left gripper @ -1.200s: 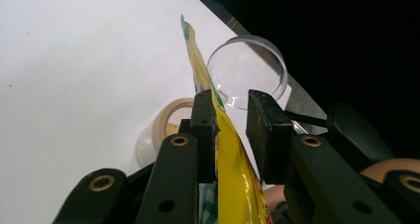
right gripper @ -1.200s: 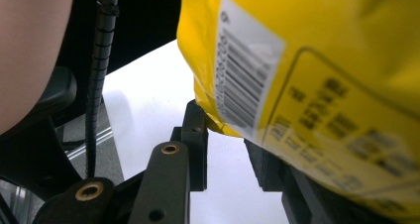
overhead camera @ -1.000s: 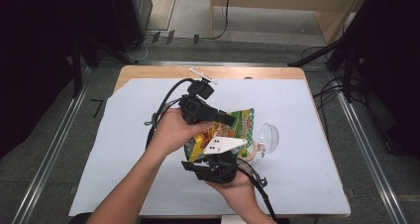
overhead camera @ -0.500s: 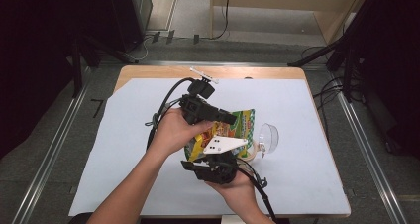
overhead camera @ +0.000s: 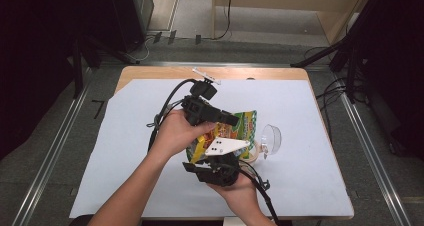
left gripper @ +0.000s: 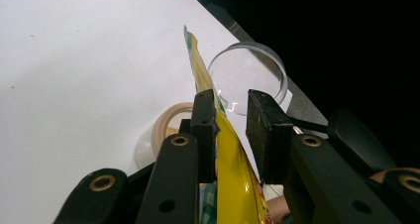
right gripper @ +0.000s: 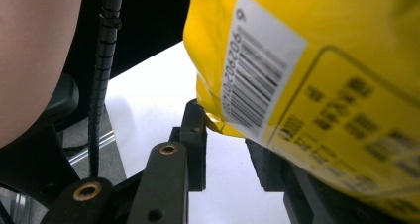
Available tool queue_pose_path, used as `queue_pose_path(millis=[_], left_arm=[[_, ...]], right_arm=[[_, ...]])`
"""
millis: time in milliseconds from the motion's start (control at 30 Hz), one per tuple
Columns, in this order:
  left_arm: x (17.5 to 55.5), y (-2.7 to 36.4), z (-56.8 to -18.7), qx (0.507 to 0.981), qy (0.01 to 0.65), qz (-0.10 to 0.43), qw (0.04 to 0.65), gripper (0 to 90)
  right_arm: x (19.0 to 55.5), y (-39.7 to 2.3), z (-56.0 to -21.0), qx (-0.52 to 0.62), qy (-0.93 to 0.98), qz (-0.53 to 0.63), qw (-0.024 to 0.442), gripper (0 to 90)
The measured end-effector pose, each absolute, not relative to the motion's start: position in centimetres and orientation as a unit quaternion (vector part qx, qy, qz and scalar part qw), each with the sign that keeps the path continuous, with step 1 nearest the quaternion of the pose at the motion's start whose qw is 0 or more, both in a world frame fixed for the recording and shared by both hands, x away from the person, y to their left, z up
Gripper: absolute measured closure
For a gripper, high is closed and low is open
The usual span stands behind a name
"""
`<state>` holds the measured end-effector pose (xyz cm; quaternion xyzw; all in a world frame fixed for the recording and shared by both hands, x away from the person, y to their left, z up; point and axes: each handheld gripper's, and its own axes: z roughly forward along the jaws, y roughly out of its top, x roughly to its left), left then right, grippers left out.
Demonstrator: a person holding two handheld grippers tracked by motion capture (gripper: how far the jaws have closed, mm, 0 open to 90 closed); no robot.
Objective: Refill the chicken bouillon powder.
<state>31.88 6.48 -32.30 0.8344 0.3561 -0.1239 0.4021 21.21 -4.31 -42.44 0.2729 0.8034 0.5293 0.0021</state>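
Note:
A yellow and green snack bag (overhead camera: 241, 127) is held up on edge over the middle of the table, between both hands. My left gripper (overhead camera: 231, 122) comes at it from the left. In the left gripper view the bag (left gripper: 237, 184) runs edge-on between the jaws of the left gripper (left gripper: 233, 102), which are shut on it. My right gripper (overhead camera: 216, 155), with a white three-cornered plate on top, reaches up from the near side. The bag's barcode side (right gripper: 317, 45) covers its right finger, and its corner sits at the tips of the right gripper (right gripper: 225, 120).
A clear round dish (overhead camera: 271, 137) lies just right of the bag, with a beige tape roll (overhead camera: 254, 153) beside it. A white sheet (overhead camera: 125, 151) covers the wooden table. A small white object (overhead camera: 206, 76) lies at the far edge. Cables trail from both grippers.

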Motion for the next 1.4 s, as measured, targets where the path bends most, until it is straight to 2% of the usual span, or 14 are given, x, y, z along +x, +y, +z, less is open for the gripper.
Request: queue_pose_path(millis=[1400], left_arm=[[31.68, 6.44, -32.22, 0.838, 0.352, -0.122, 0.398, 74.2]], right_arm=[[21.03, -4.32, -42.40, 0.269, 0.805, 0.530, 0.005, 71.8]])
